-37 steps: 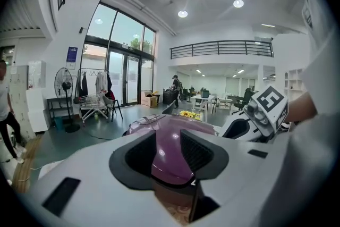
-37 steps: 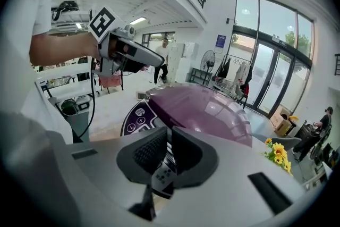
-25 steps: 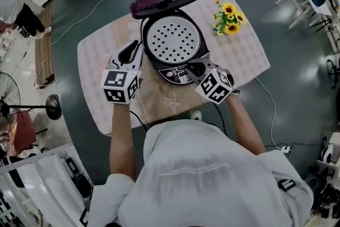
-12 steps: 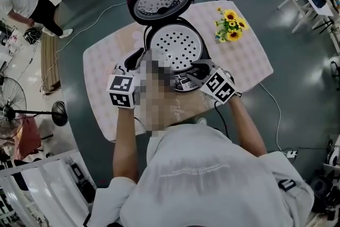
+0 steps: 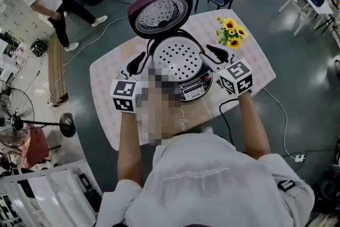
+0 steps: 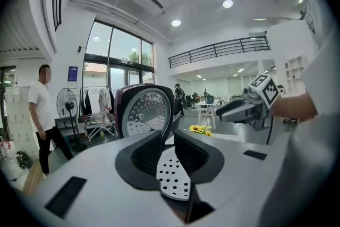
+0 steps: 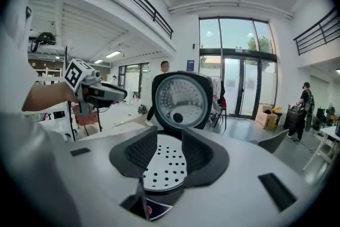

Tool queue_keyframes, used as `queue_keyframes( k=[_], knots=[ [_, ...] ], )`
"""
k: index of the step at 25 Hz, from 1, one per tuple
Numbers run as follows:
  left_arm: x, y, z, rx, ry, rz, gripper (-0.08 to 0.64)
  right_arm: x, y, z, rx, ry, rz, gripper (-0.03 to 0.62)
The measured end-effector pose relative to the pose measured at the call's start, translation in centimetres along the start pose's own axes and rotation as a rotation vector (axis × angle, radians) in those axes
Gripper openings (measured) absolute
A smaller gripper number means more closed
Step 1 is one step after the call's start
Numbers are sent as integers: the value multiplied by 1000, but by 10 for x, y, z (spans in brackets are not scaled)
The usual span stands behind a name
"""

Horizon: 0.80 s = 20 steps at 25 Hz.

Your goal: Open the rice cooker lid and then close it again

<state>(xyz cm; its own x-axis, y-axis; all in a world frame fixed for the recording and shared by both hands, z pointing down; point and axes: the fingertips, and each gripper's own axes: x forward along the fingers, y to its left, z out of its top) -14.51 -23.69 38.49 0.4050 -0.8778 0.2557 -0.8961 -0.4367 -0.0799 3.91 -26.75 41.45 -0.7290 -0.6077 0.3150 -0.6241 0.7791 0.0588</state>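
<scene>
Standing upright, rice cooker lid [image 5: 159, 10]; sunflowers [image 5: 229, 28] outside right claw's [image 5: 213, 52] own view.

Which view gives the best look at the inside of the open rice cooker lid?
Right gripper view: the lid faces the camera squarely, its inside nearly whole. The left gripper view shows it at an angle, its lower edge hidden. The head view shows it small, from above.

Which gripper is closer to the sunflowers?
Right. The right gripper hovers just short of the sunflowers; the left gripper, jaws opening with nothing between them, is across the rice cooker, farther away.
</scene>
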Motion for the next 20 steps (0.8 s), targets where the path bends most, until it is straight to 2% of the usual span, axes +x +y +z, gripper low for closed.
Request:
queue_keyframes(
  k=[6, 11, 14, 20],
  knots=[
    [-5, 4, 24, 27, -35, 15, 104, -29, -31, 55, -19, -121, -90, 158],
    [-19, 4, 41, 38, -64, 40, 110, -59, -44, 93, -53, -210, -133, 158],
    [-25, 3, 46, 37, -76, 56, 110, -70, -48, 101, -60, -232, -149, 158],
    [-27, -4, 44, 36, -68, 58, 110, -73, -49, 89, -66, -203, -151, 157]
  ],
)
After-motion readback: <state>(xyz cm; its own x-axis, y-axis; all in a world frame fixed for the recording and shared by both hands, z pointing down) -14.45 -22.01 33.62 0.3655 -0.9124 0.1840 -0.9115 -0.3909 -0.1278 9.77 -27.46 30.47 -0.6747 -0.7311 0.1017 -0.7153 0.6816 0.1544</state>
